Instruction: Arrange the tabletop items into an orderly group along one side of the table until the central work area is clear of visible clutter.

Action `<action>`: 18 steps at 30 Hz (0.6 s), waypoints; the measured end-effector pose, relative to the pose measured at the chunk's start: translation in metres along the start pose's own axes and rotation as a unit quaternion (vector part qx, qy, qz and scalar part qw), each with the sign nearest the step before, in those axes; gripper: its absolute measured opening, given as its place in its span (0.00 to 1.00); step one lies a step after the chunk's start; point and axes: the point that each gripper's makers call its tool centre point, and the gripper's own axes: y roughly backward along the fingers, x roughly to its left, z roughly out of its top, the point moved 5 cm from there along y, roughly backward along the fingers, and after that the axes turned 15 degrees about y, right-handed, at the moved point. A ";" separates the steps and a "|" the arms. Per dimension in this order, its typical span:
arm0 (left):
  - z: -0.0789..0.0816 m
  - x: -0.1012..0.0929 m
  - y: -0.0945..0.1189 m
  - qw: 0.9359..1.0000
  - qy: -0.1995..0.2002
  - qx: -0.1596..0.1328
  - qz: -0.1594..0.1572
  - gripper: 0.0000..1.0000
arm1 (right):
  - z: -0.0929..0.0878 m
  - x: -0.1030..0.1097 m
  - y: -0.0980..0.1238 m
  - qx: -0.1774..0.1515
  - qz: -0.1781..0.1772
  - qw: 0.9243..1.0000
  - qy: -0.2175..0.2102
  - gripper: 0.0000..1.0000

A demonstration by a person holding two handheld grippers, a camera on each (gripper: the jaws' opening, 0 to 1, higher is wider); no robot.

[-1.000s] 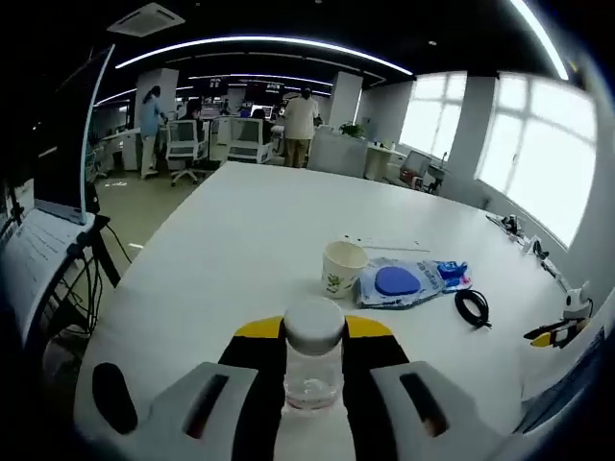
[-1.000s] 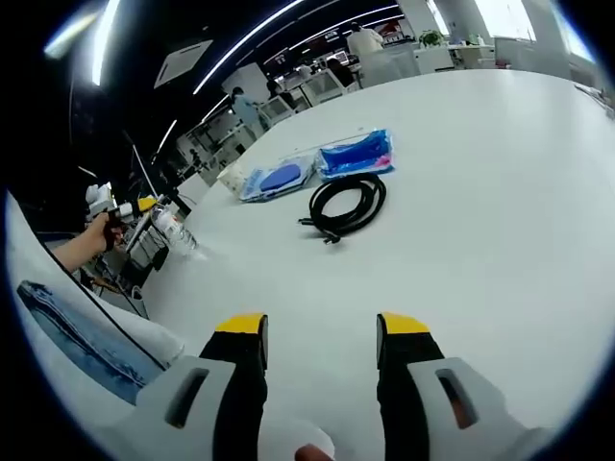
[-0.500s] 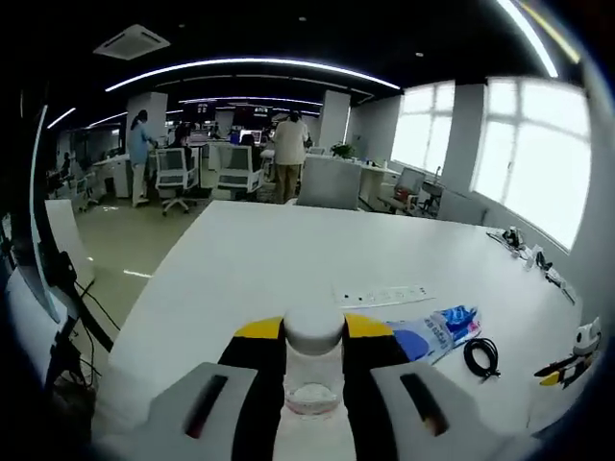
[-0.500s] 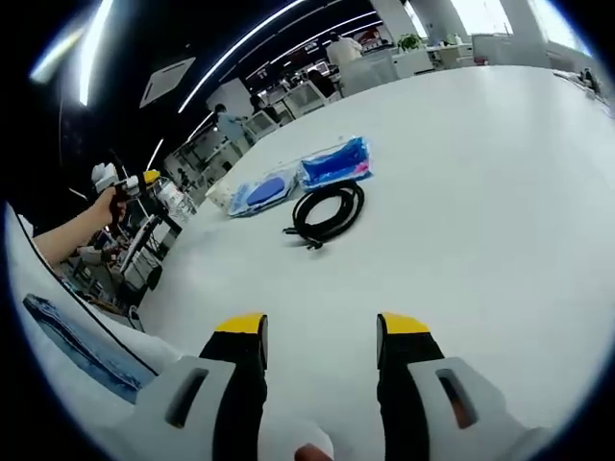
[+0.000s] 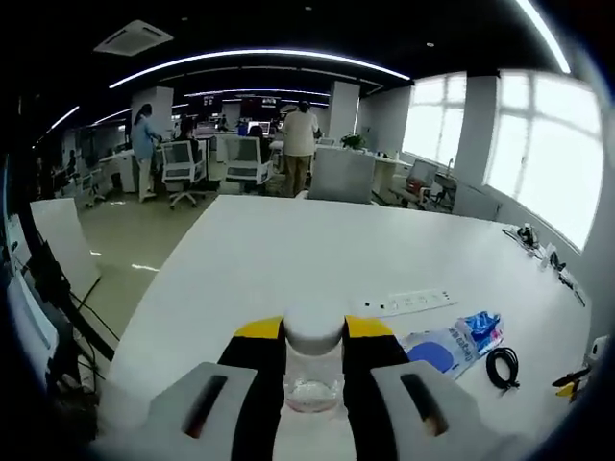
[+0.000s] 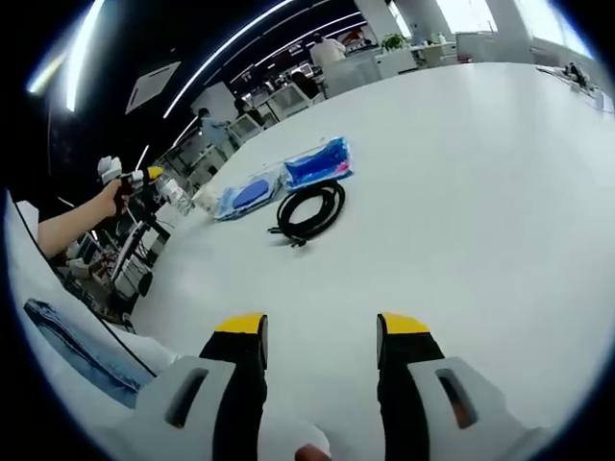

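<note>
We have the bottle (image 5: 313,370) pinched upright between the jaws of the left gripper (image 5: 313,331), its white cap level with the yellow tips and its clear body running down between the black pads. We judge it is held this way to carry it over to the row of things along one side of the table (image 5: 288,250). The bottle is off the table, near the left corner of it. The left gripper points level across the table, and in the right gripper view a hand (image 6: 113,197) holds it up at the far left, above the edge.

Next out lies the blue pouch (image 5: 444,344), with a second blue pouch (image 6: 316,163) just beside it. The black cable (image 6: 309,209), coiled, sits just beside both pouches on the near side in the right gripper view. A paper cup (image 6: 204,198) seems to stand at the left end of that row, though it is too small to be sure. A white strip (image 5: 405,302) lies flat near the pouches. Together these already make a loose group to one side, and the middle of the table is bare.

The right gripper (image 6: 320,331) has its jaws spread with nothing between them. It hangs low over bare table, well apart from the cable, tilted slightly down and aimed toward the group.
</note>
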 end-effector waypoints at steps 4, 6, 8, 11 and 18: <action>-0.007 0.001 -0.014 1.000 -0.007 0.011 0.005 0.20 | 0.001 -0.001 -0.004 0.009 -0.001 1.000 0.002 0.44; -0.006 0.004 -0.023 1.000 -0.007 0.017 0.006 0.20 | 0.004 -0.001 -0.006 0.011 0.001 1.000 0.004 0.44; -0.007 0.003 -0.025 1.000 -0.007 0.021 0.007 0.20 | 0.006 -0.001 -0.008 0.011 0.004 1.000 0.005 0.44; -0.013 0.002 -0.030 1.000 -0.007 0.029 0.007 0.20 | 0.007 -0.003 -0.011 0.014 0.003 1.000 0.004 0.44; -0.020 0.003 -0.040 0.999 -0.009 0.036 0.016 0.20 | 0.007 -0.005 -0.012 0.016 0.002 1.000 0.002 0.44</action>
